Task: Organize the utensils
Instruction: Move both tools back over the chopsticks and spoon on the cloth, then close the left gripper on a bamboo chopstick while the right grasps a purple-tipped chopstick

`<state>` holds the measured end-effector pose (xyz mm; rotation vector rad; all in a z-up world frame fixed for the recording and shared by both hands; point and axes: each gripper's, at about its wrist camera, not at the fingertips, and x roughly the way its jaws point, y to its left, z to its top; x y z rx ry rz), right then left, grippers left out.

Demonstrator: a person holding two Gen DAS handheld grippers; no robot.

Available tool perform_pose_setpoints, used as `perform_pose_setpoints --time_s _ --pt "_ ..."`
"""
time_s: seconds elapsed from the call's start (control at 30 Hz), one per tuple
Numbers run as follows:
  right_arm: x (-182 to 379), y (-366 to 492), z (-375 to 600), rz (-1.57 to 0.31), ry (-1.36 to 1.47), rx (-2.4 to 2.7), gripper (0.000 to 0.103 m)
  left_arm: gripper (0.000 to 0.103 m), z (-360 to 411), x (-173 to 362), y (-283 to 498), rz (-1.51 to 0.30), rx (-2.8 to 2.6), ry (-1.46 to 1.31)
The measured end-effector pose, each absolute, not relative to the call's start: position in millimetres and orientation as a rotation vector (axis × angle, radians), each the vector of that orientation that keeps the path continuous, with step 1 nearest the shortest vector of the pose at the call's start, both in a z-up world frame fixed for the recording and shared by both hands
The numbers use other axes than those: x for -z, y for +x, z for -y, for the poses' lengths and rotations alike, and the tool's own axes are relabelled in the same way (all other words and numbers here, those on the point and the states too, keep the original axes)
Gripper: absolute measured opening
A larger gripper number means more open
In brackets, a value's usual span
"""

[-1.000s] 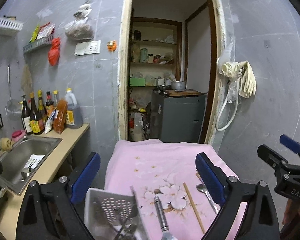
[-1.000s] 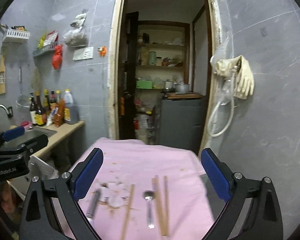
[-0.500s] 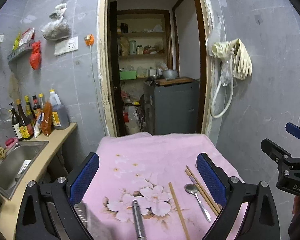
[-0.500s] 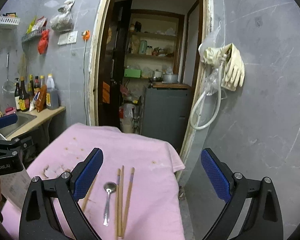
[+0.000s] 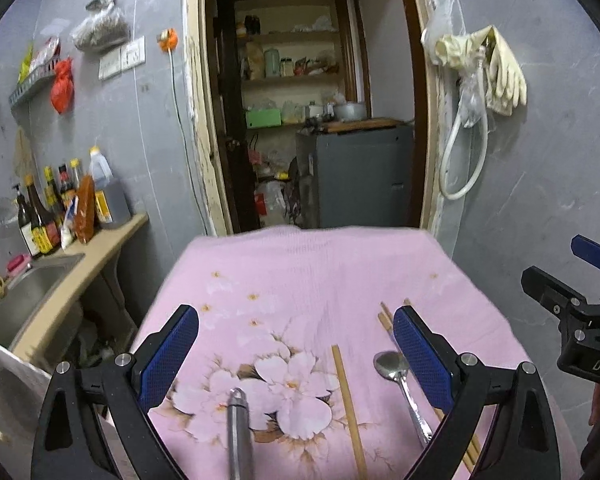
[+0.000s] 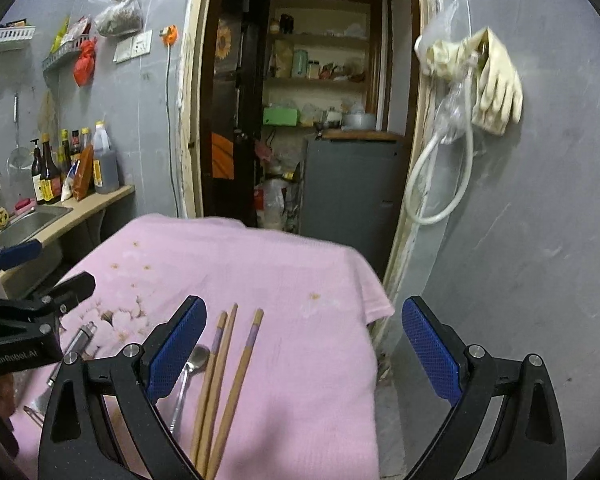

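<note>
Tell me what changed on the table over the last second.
Both open grippers swung right: the left gripper left the white basket, now out of view, and faces the metal handle; the right gripper now faces the chopsticks. Nothing was grasped or released. Spoon, chopsticks and handle lie as before on the cloth.

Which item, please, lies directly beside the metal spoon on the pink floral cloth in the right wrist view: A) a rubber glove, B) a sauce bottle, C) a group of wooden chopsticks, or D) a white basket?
C: in the right wrist view the metal spoon lies on the pink floral cloth right next to the wooden chopsticks, which run roughly parallel to it on its right side.
</note>
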<state>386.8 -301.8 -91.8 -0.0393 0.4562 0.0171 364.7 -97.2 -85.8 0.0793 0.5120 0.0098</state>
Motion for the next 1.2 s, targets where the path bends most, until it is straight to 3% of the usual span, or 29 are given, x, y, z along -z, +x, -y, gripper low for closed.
perform_pose_setpoints --time_s 0.47,0.57,0.67,0.73,0.9,1.2 --pt "156 440 309 -0.566 0.033 -0.134 0.095 0.098 104 150 409 -0.656 -0.003 0.021" --pt "170 453 307 -0.619 0.041 -0.166 0.081 0.098 106 157 416 -0.696 0.012 0.017" --pt "182 465 305 -0.678 0.056 -0.204 0.067 0.086 107 163 424 -0.75 0.04 0.01" --pt "188 470 303 -0.702 0.059 -0.224 0.059 0.072 107 168 429 -0.786 0.061 0.005" --pt "198 485 294 -0.756 0.052 -0.27 0.047 0.048 111 181 440 -0.878 0.094 0.005" --pt "216 504 272 -0.874 -0.01 -0.263 0.035 0.039 114 182 448 -0.894 0.095 0.017"
